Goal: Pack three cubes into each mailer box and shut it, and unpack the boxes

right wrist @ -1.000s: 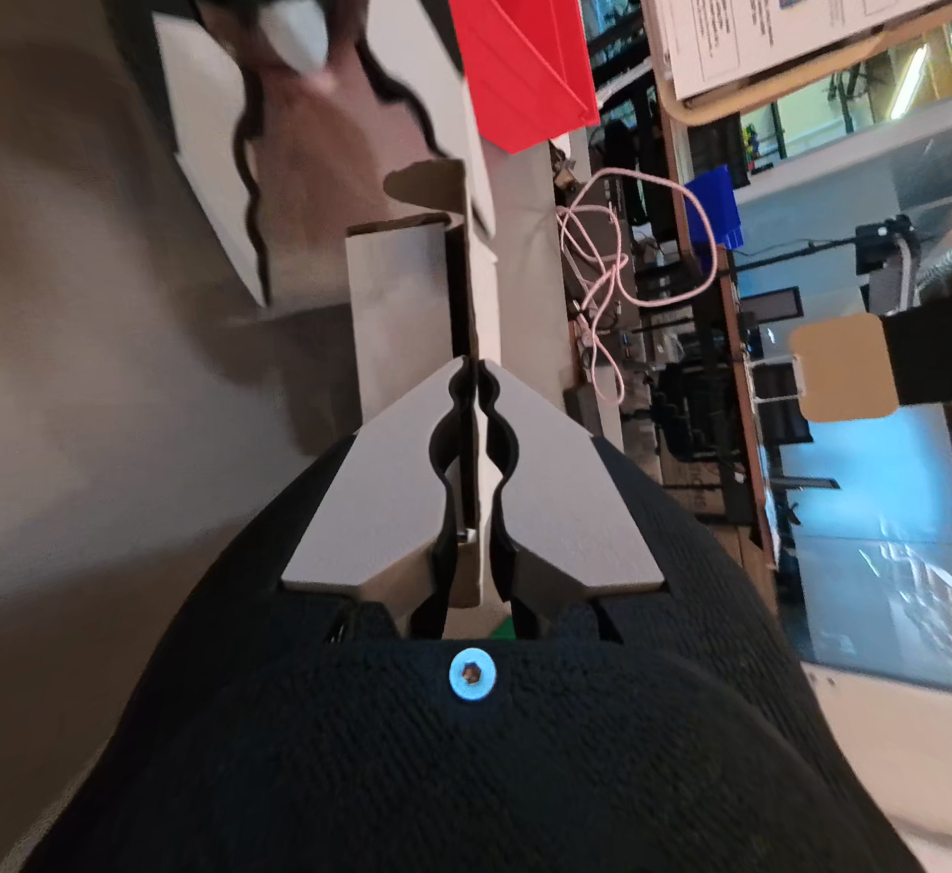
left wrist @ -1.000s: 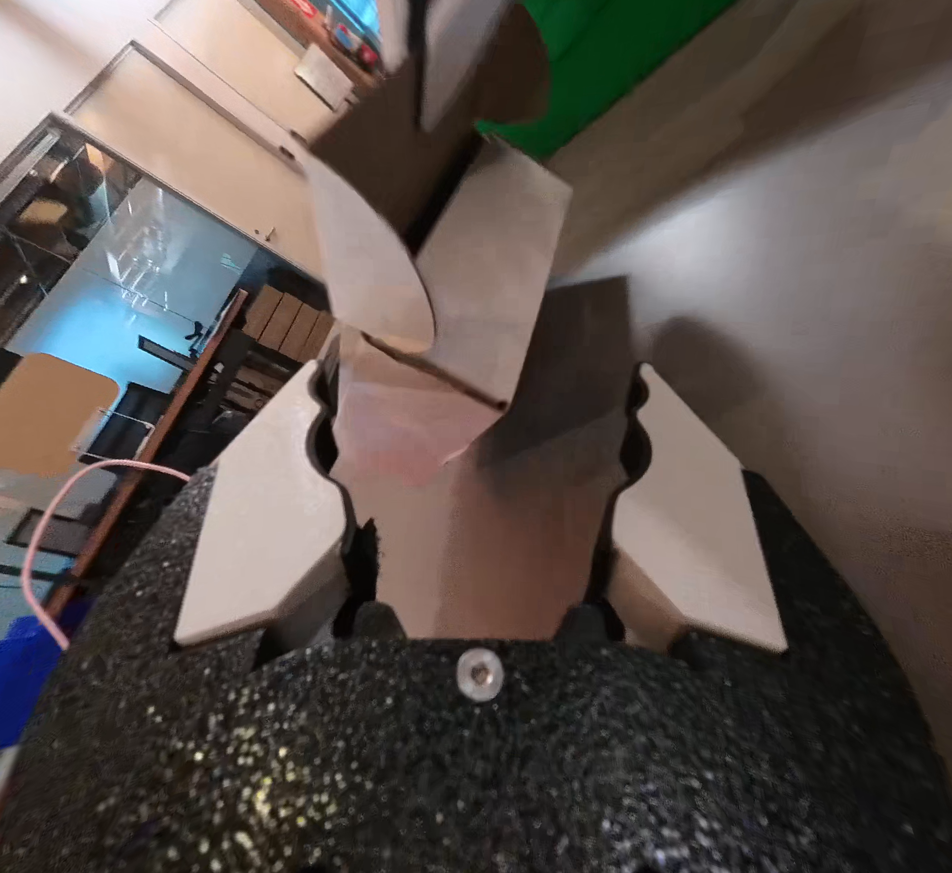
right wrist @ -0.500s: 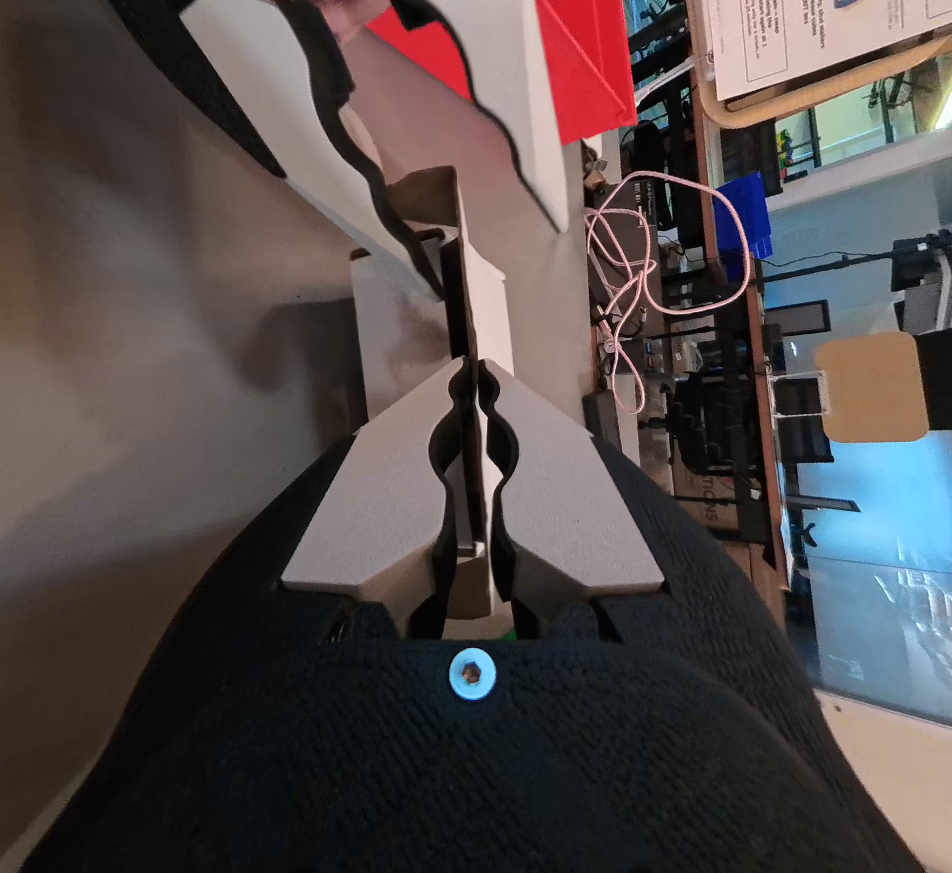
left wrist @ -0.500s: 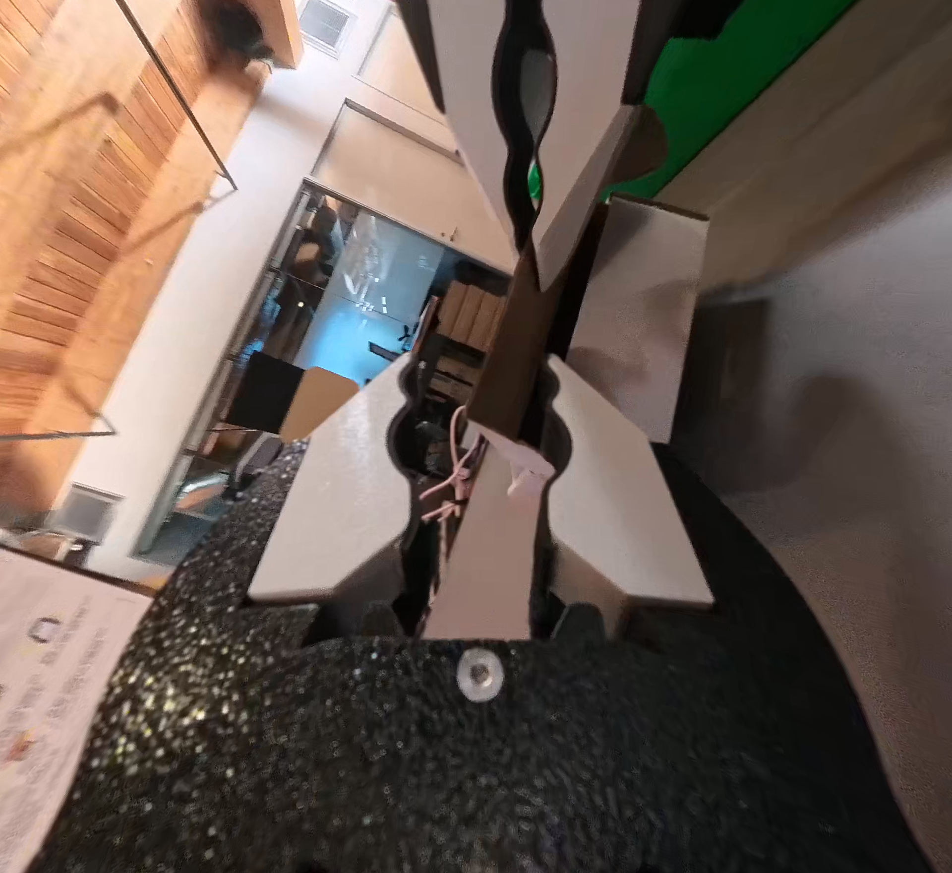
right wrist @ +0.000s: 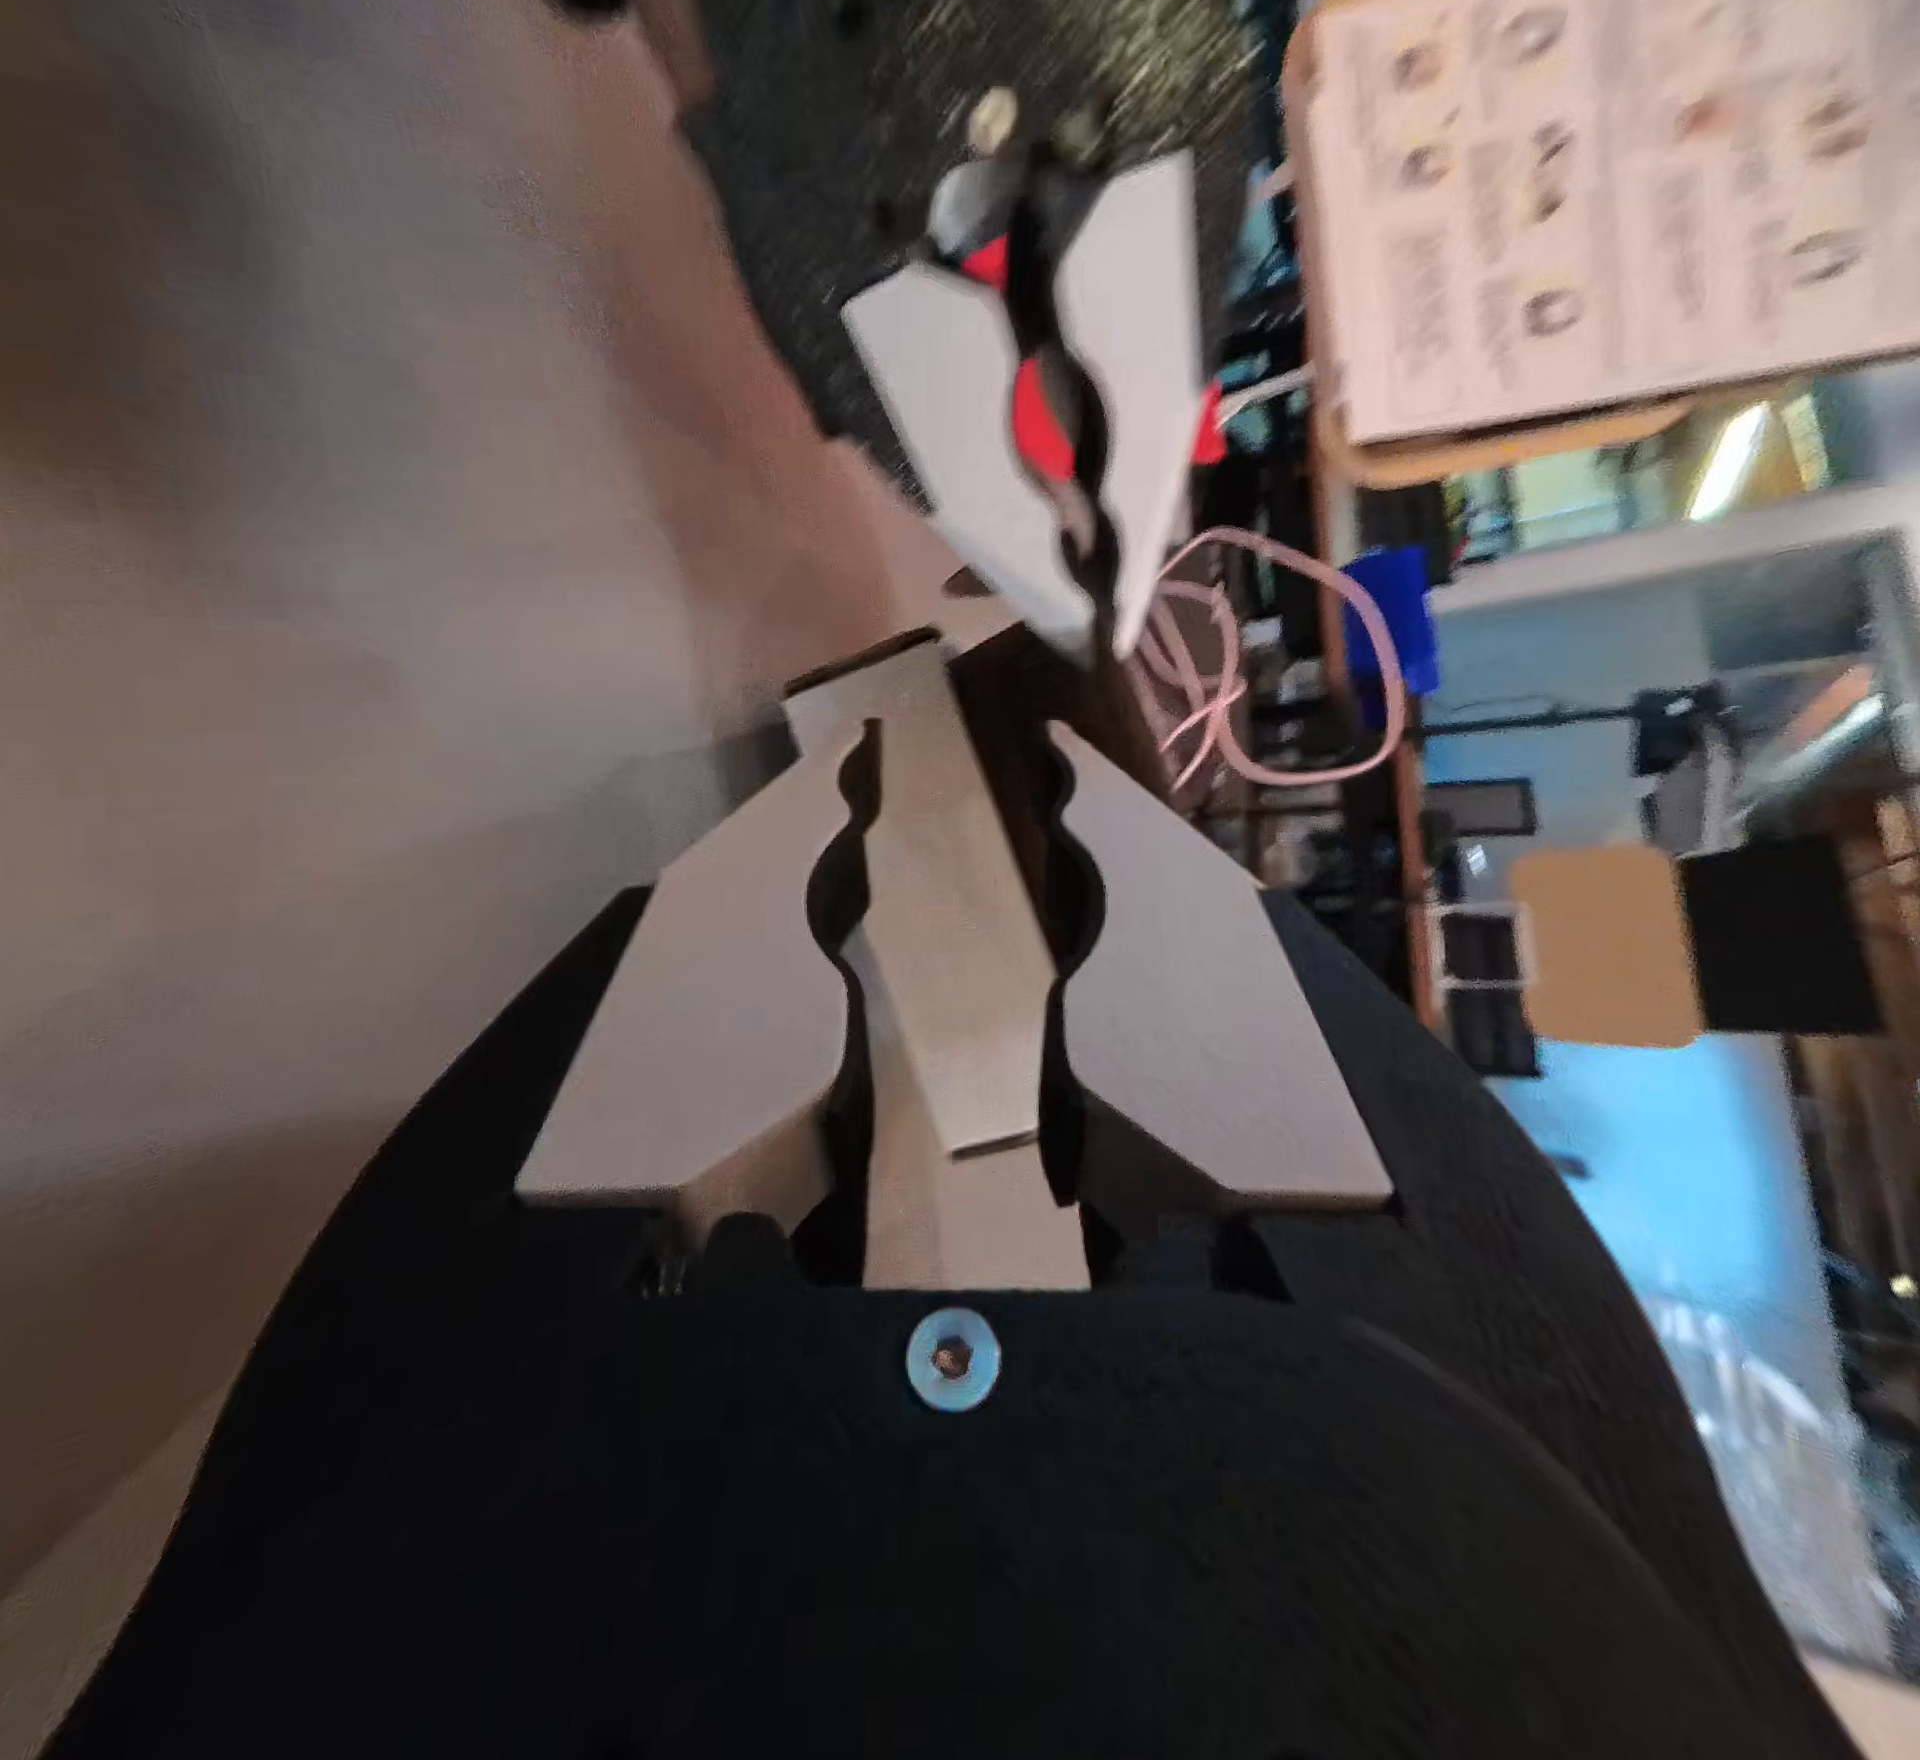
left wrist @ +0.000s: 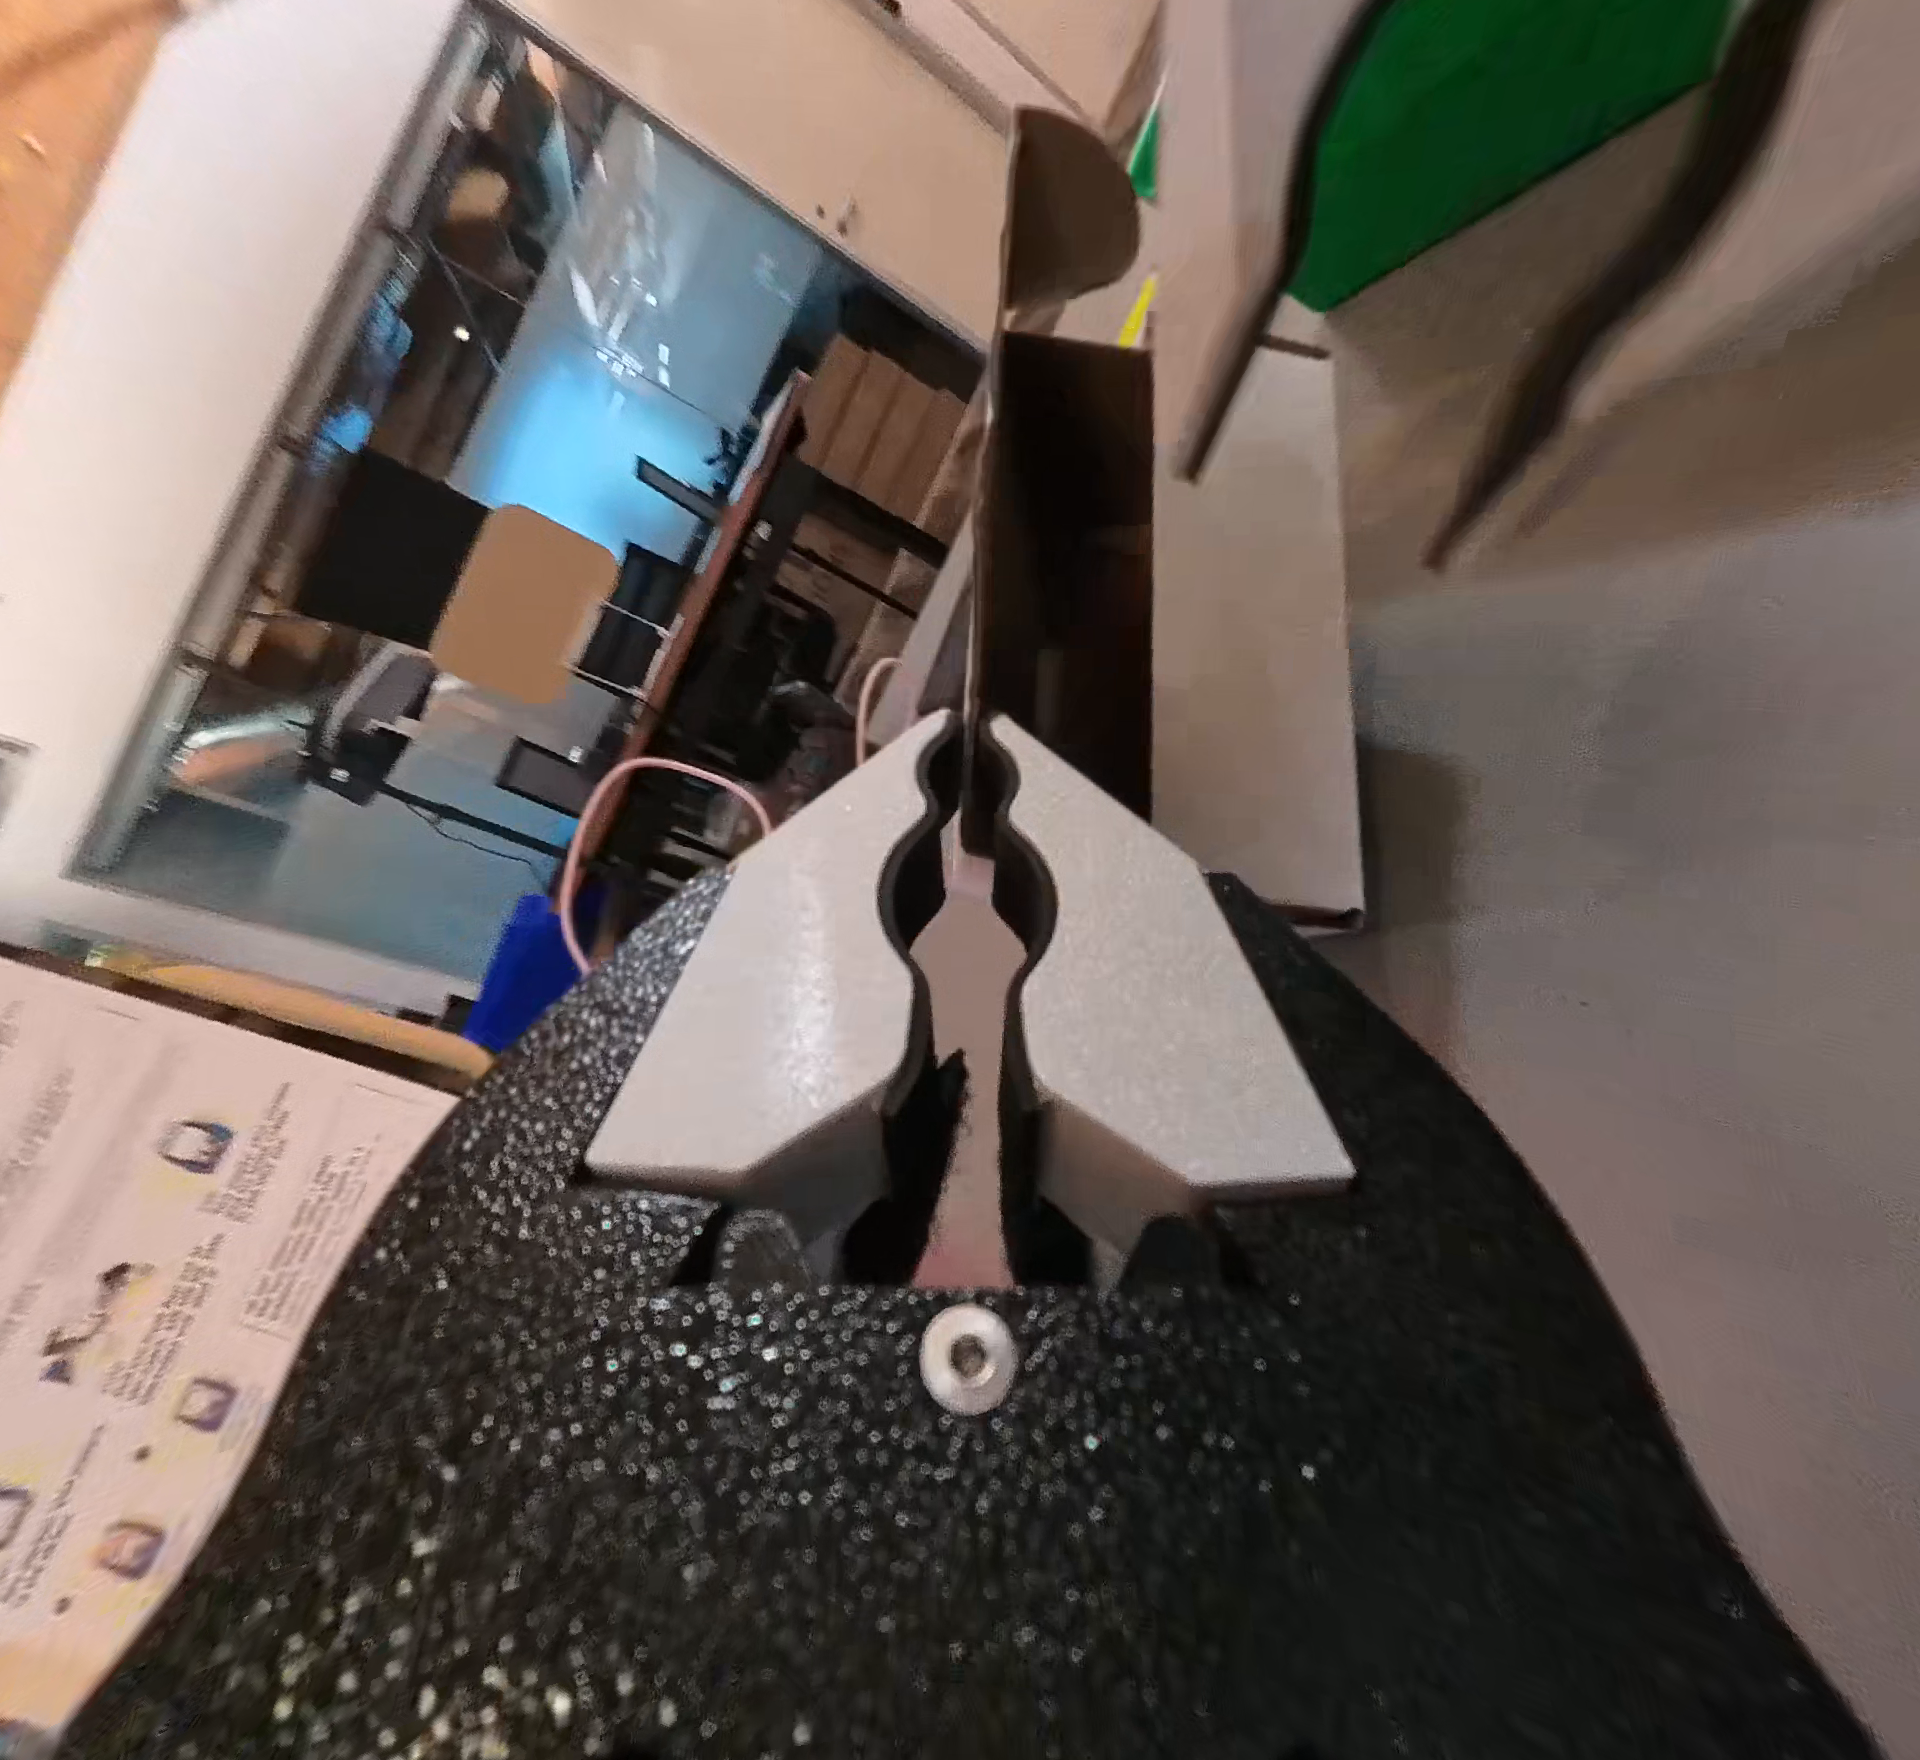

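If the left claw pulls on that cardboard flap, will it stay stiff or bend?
The flap looks thin, so it would likely fold at its crease. The left claw pinches just its edge; it might slip. The empty-looking mailer box probably drags along.

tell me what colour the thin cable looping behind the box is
Pale pink cable, clearest in the right wrist view.

In the left wrist view the mailer box [left wrist: 1247,630] stands at frame centre on the surface [left wrist: 1662,879], one panel between the left hand-held gripper [left wrist: 971,734] fingertips. The right hand-held gripper [left wrist: 1507,256] hangs upper right.
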The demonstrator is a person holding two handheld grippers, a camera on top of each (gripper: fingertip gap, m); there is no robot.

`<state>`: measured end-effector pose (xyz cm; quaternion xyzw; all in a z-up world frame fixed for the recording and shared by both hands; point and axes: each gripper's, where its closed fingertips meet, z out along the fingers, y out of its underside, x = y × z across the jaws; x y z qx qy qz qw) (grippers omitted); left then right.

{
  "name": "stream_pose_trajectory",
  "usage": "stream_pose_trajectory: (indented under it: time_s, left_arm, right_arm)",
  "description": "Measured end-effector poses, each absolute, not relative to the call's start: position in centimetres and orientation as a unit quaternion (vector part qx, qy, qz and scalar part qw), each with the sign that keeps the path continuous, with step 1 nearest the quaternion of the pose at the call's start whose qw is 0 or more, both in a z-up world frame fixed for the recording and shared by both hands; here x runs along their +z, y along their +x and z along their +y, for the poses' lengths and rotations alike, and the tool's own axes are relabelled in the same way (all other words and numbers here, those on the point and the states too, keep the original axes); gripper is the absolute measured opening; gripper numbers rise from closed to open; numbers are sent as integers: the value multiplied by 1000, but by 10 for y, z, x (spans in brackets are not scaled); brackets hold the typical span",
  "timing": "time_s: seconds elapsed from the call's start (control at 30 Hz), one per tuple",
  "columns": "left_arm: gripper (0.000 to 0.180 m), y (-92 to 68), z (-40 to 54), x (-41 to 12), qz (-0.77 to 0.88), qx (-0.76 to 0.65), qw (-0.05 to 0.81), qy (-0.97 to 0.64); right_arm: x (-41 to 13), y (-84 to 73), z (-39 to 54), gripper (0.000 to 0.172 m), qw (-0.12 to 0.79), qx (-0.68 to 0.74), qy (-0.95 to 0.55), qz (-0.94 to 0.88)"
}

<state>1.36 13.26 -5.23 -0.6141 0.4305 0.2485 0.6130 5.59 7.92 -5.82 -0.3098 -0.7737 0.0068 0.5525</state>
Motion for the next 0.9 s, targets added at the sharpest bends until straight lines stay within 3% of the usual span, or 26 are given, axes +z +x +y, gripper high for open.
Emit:
stream_pose_trajectory:
  time_s: [0.13, 0.27, 0.33, 0.47, 0.7, 0.9]
  left_arm:
    - [0, 14, 135, -49, 446, 220, 596, -631]
    - [0, 19, 132, -41, 462, 198, 601, -621]
    - [0, 20, 131, -34, 462, 186, 611, -615]
    - [0, 15, 135, -19, 454, 156, 618, -623]
    - [2, -12, 175, 5, 450, 187, 600, -634]
    - [3, -29, 224, -10, 476, 199, 542, -663]
  right_arm:
    - [-91, 57, 114, 59, 506, -49, -368, -779]
    - [-110, 60, 139, 64, 492, -82, -397, -770]
    - [-119, 64, 150, 55, 480, -105, -410, -768]
    - [-140, 75, 155, 20, 430, -116, -426, -788]
    - [-153, 68, 118, 6, 370, -12, -446, -815]
    - [-154, 62, 102, 2, 354, 9, -448, -821]
